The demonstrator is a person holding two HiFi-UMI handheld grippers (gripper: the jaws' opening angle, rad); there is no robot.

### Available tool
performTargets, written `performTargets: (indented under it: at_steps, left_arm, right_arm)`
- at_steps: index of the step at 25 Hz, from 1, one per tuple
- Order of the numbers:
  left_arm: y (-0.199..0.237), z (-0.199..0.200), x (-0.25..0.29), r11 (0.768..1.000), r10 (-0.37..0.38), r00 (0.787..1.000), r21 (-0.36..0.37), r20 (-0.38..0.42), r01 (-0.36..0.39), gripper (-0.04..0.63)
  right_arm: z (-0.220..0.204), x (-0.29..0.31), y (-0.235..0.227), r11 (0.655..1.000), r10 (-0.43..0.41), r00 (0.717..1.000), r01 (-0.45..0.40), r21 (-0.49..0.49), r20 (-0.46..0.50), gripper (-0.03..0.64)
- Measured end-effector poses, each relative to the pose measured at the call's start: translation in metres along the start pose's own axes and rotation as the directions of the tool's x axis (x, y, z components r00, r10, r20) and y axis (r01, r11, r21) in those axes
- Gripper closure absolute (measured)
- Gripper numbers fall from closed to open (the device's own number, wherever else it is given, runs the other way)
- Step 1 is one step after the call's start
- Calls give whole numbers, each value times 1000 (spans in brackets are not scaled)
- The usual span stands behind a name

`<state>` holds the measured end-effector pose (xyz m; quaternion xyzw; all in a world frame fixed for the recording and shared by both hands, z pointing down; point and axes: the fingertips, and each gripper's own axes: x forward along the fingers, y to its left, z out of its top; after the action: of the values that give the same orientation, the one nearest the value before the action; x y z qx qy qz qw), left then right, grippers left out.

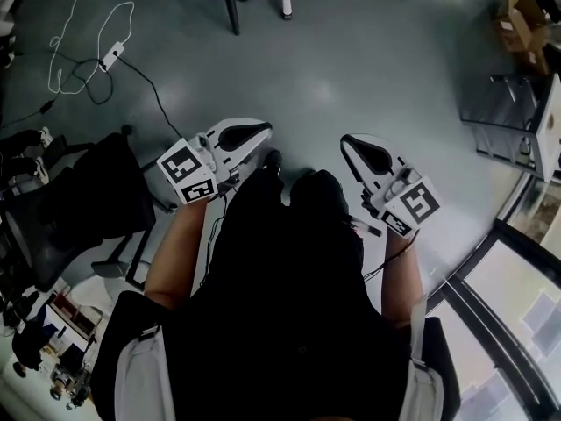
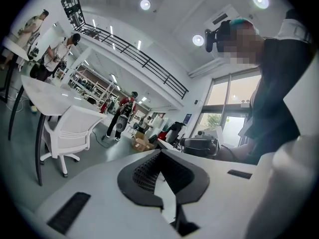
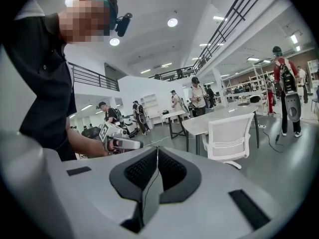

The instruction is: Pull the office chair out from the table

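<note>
Where they hover, left tool [image 1: 252, 132] and right tool [image 1: 357, 148] are closed, empty.

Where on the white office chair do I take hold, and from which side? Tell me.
Probably the backrest's top edge, coming from the floor side behind the white office chair: its back faces that way, its seat points at the table. The right gripper is shut; open it first.

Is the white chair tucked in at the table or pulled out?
Tucked in: in the right gripper view the chair stands against the table edge, backrest toward the camera.
</note>
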<state>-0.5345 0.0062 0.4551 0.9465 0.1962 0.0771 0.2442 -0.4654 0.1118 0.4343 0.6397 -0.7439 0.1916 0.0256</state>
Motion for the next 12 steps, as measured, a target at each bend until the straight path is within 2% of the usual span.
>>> performTargets:
  at_steps: [6, 12]
  left_arm:
    - [33, 20, 41, 1000, -15, 1000, 7, -12, 15, 584]
    - [69, 52, 109, 999, 11, 999, 35, -33, -10, 584]
  right_arm:
    - [10, 10, -52, 1000, -11, 1000, 11, 5, -4, 597]
    - [37, 14, -133, 1000, 16, 999, -16, 0, 32, 597]
